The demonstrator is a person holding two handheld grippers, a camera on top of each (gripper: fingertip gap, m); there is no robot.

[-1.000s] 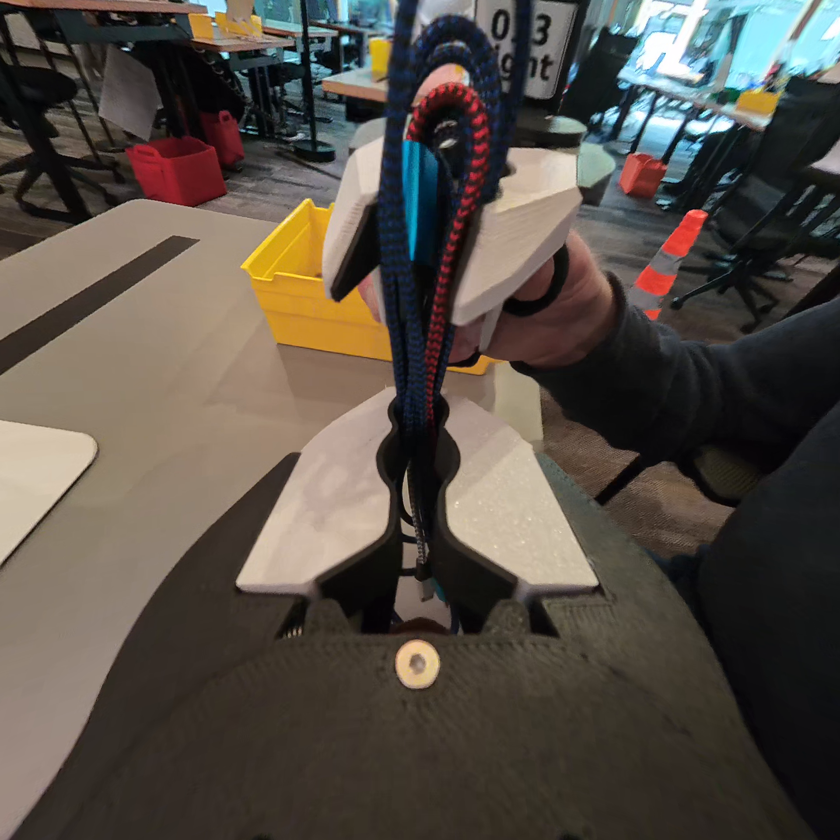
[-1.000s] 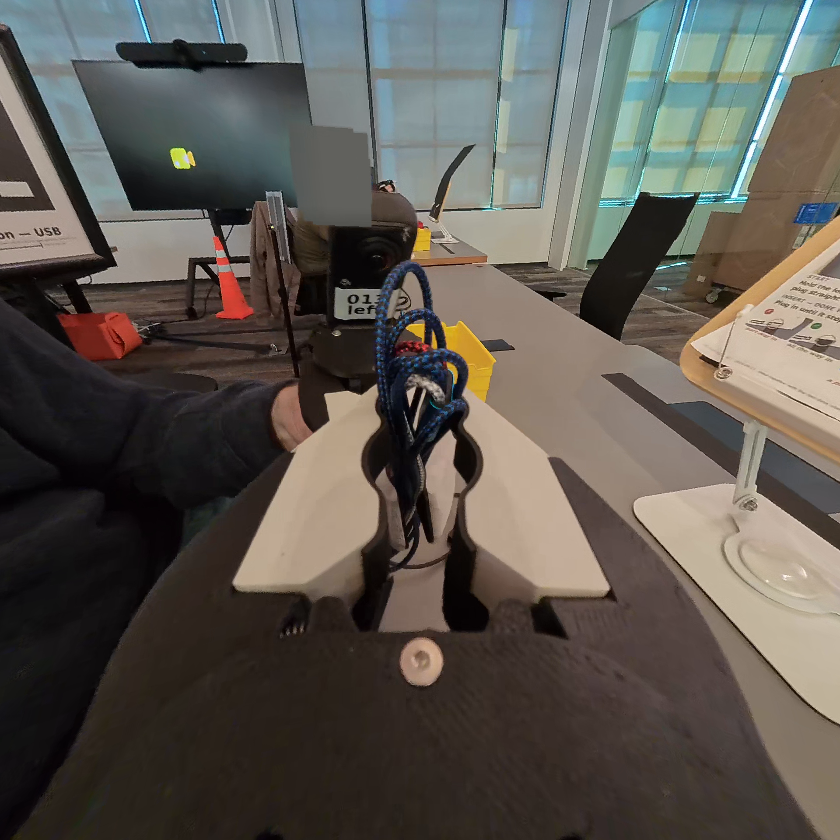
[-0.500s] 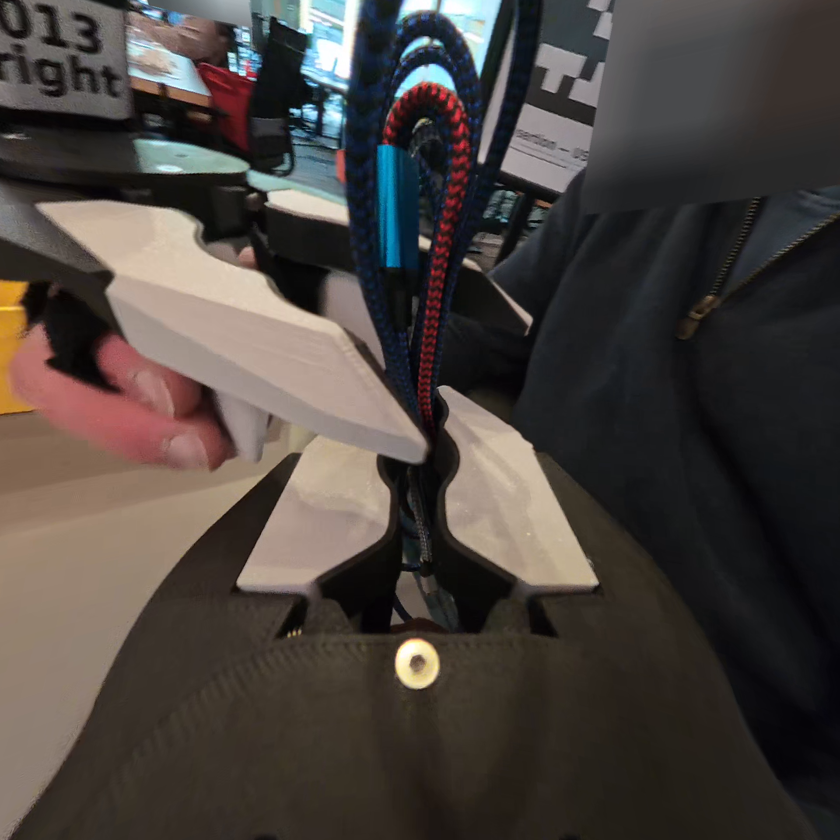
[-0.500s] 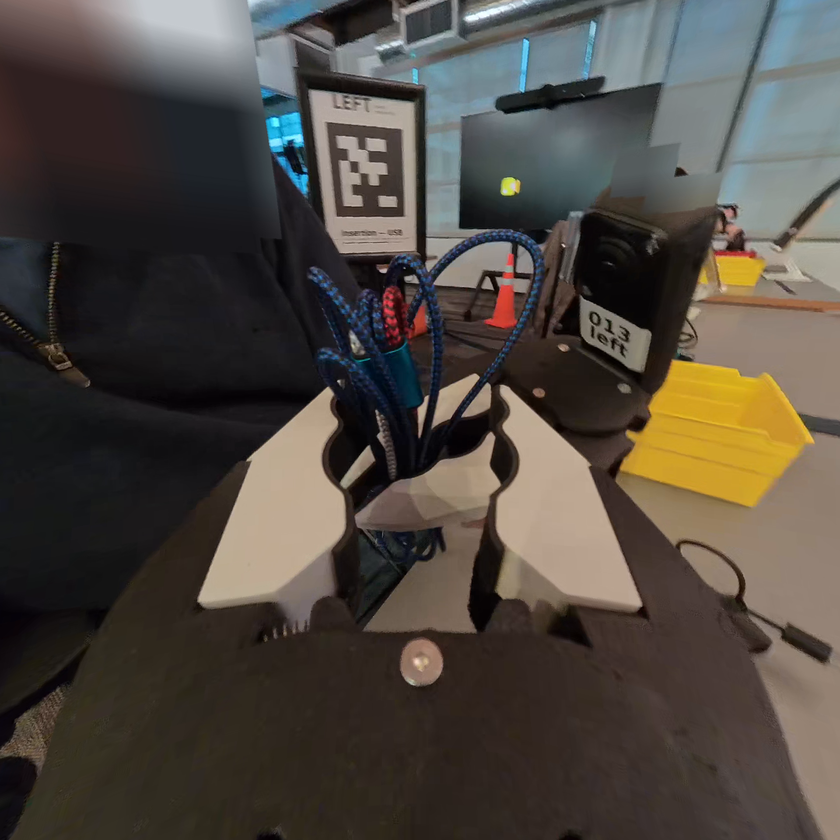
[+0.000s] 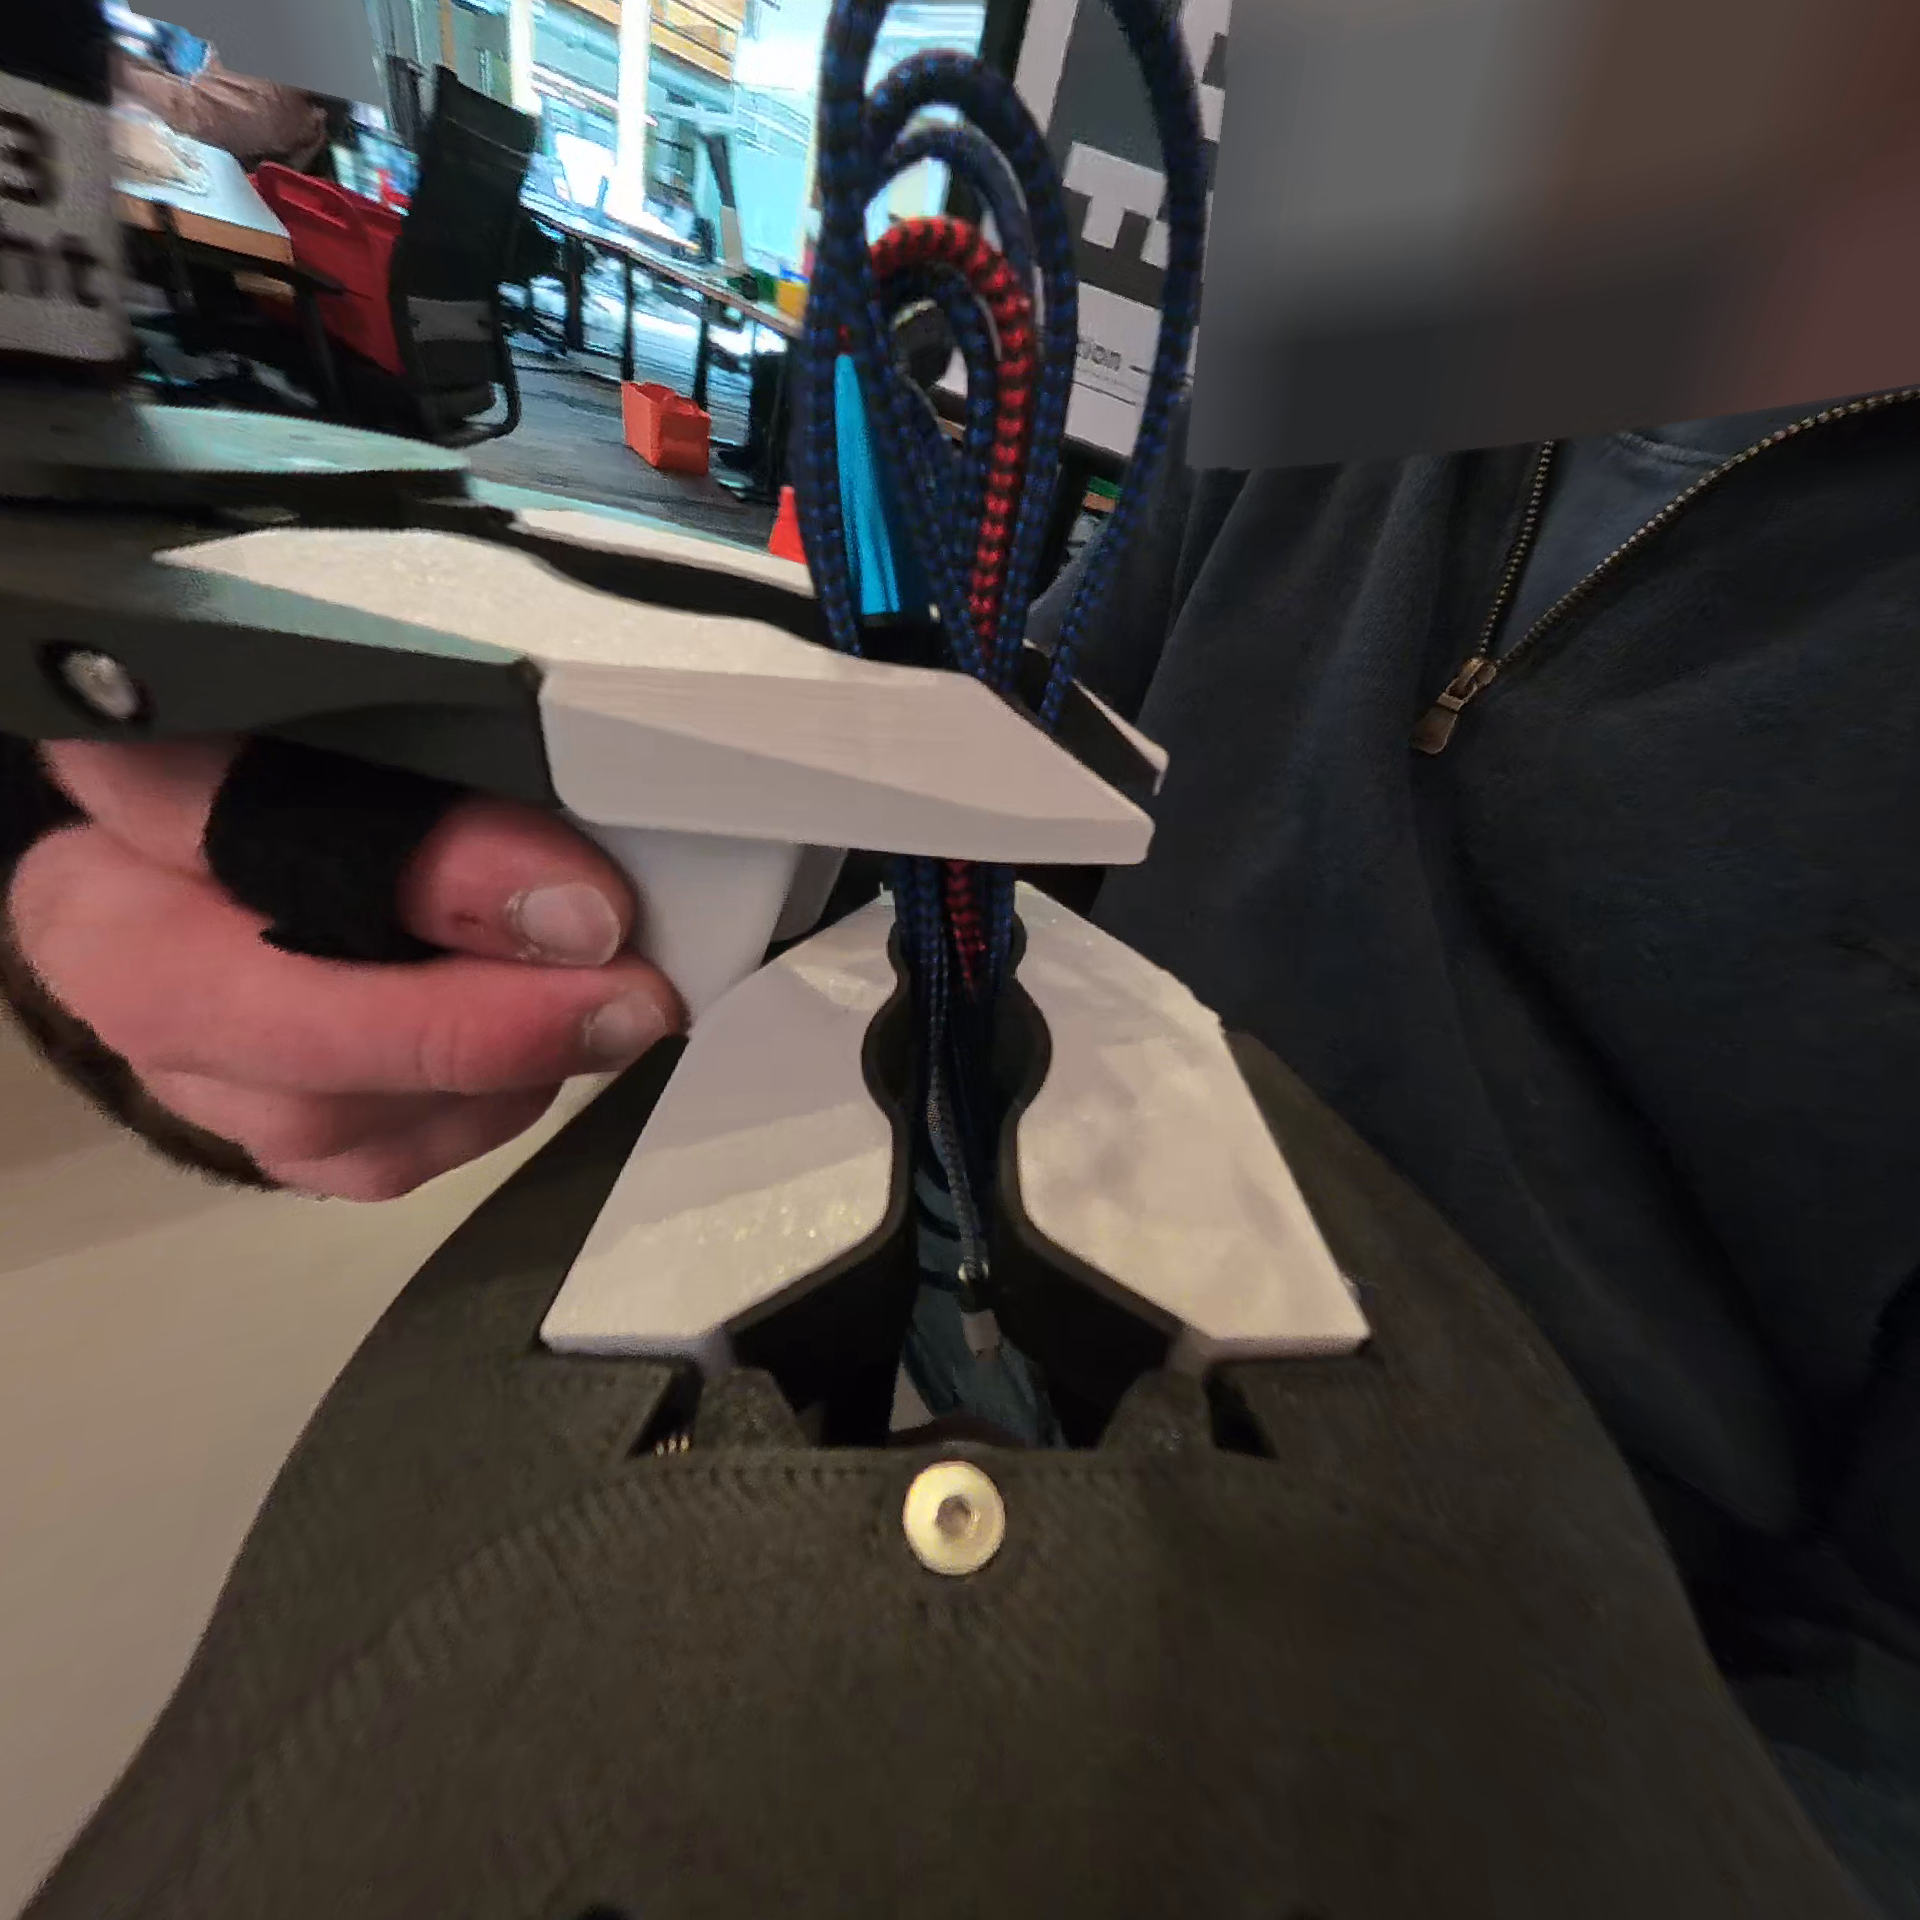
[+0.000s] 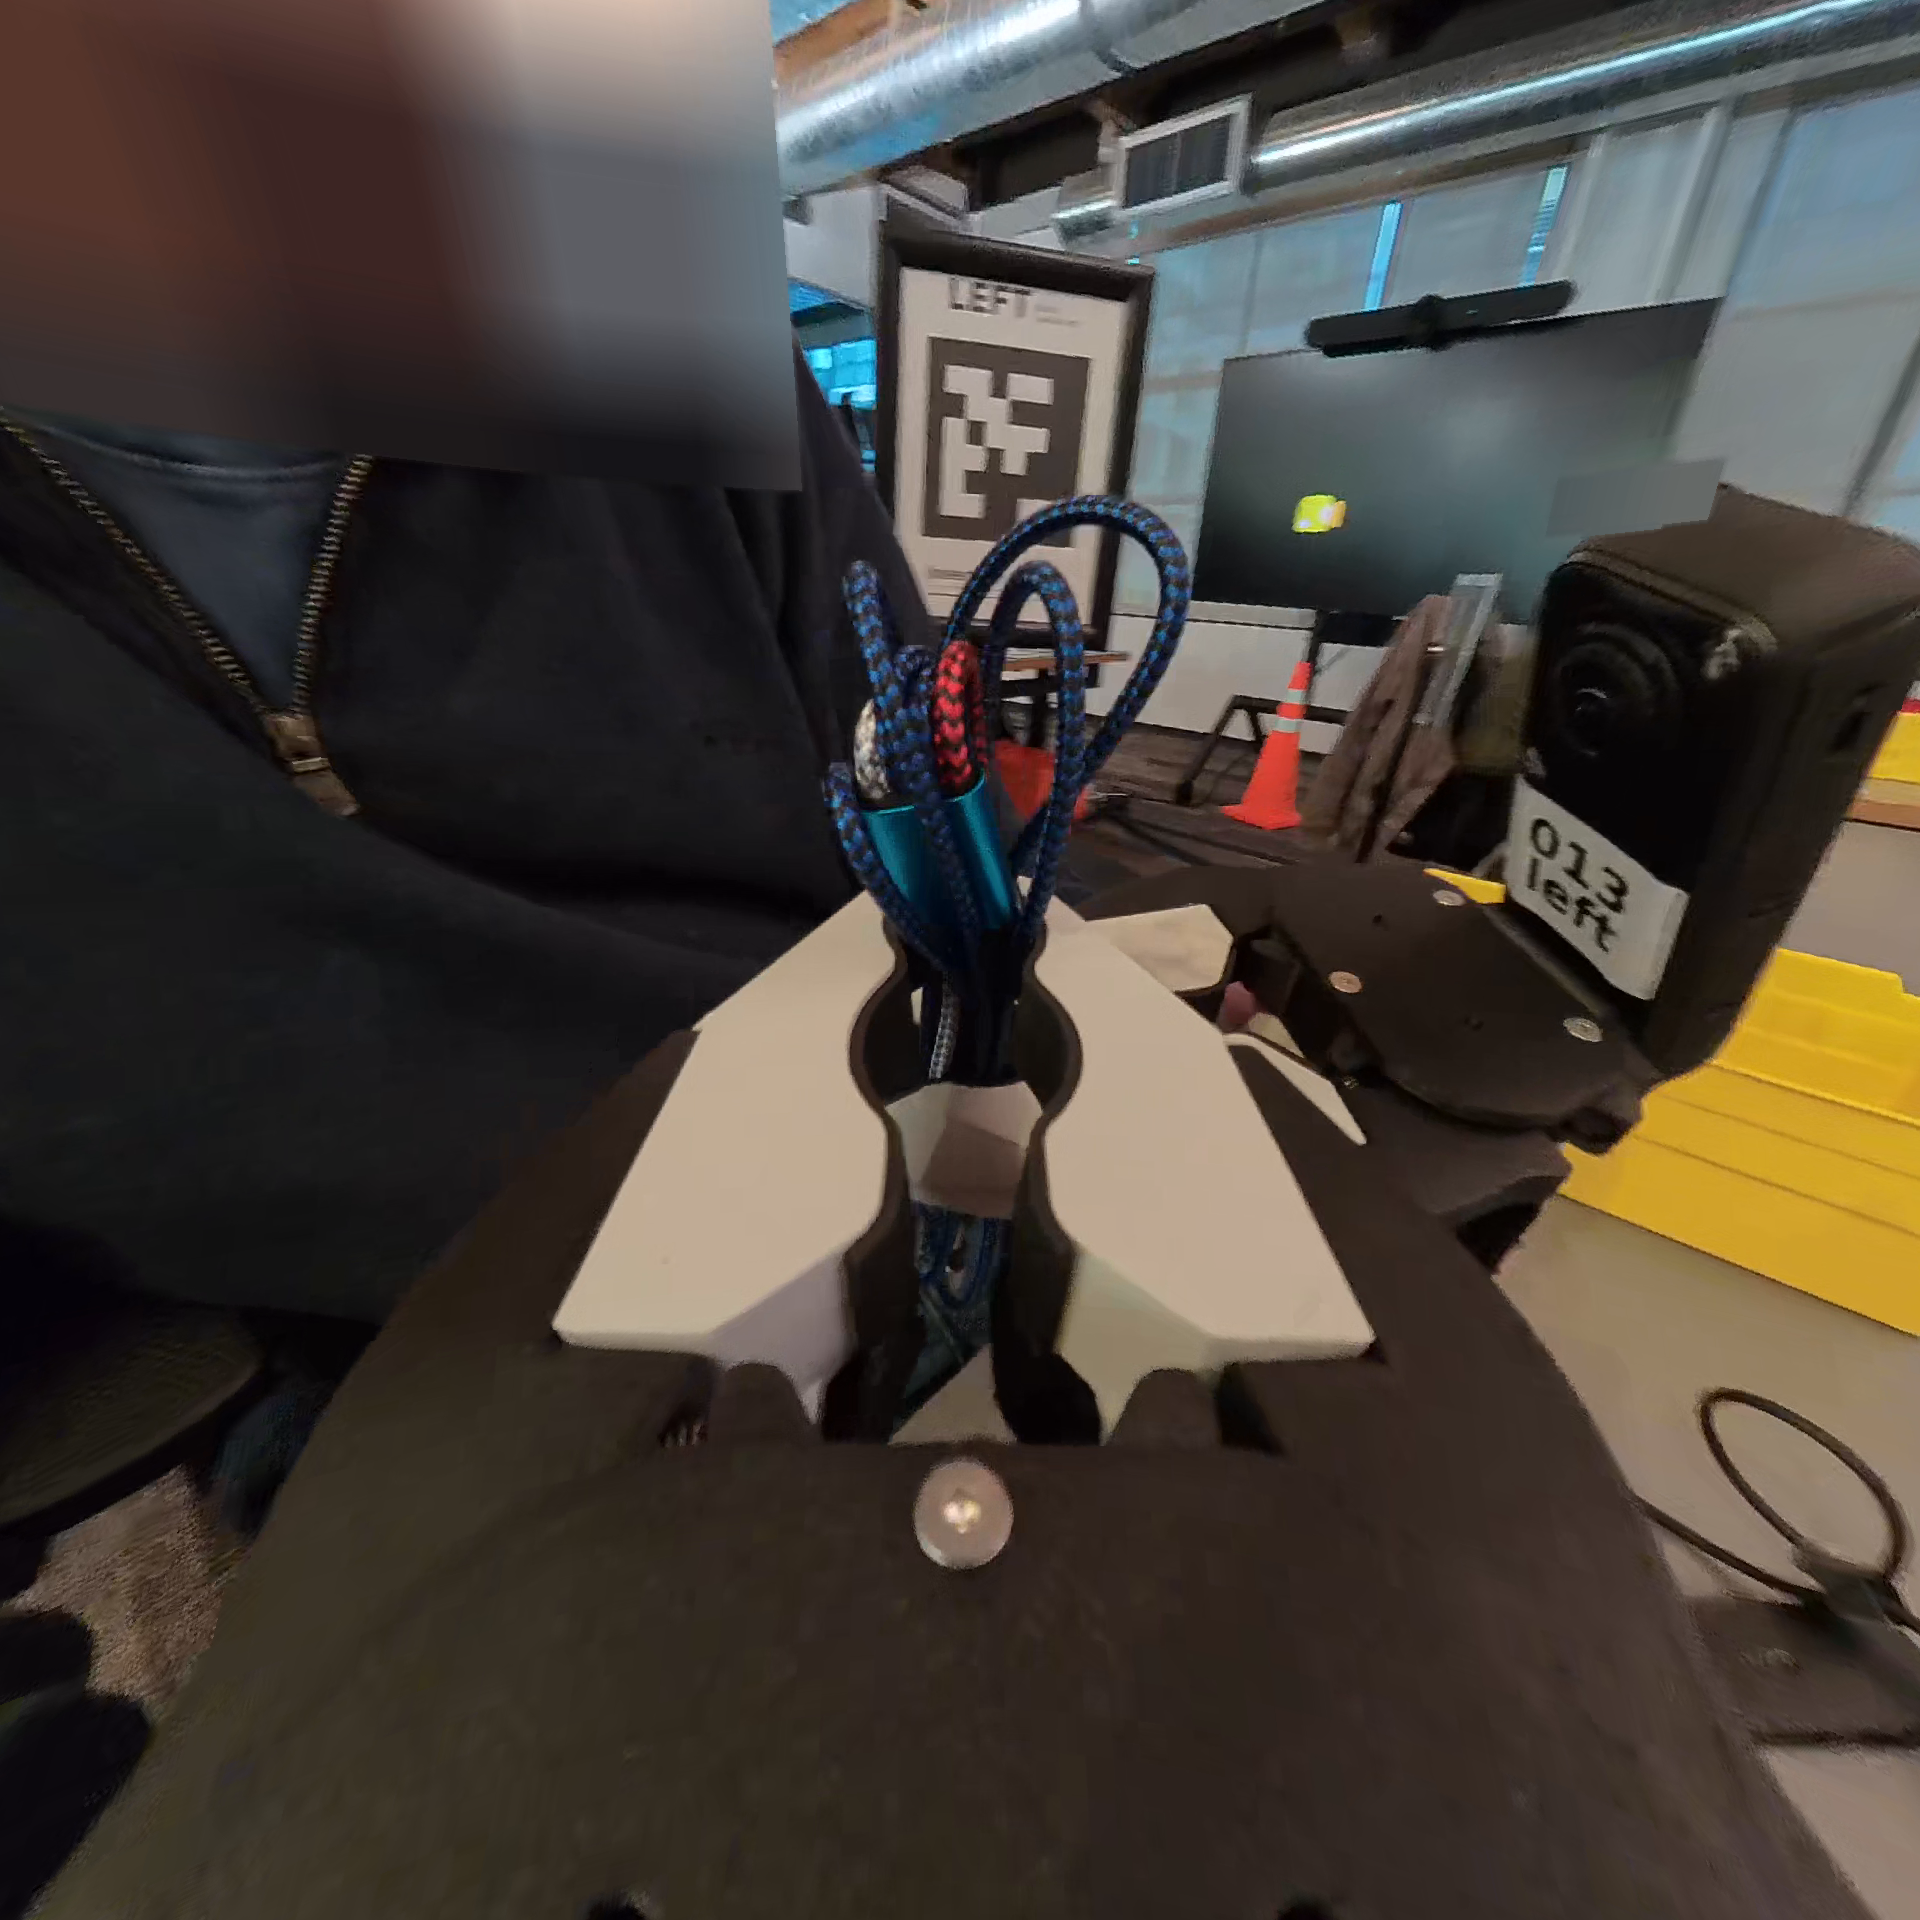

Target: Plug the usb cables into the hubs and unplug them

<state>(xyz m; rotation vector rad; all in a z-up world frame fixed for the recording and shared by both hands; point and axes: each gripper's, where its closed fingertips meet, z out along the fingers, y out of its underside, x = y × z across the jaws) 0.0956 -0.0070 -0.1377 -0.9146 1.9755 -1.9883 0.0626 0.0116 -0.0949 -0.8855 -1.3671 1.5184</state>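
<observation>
Right now a bundle of blue and red braided usb cables (image 5: 940,540) is pinched upright by both grippers, left gripper (image 5: 956,940) w/ jaws nearly closed just below right gripper (image 6: 961,961), also clamped; no hubs seen

A smooth light-grey table (image 6: 1621,1340) carries a yellow plastic bin (image 6: 1766,1164) at its far right, and nearer, a thin black cable loop (image 6: 1803,1507) lies flat on its surface.
</observation>
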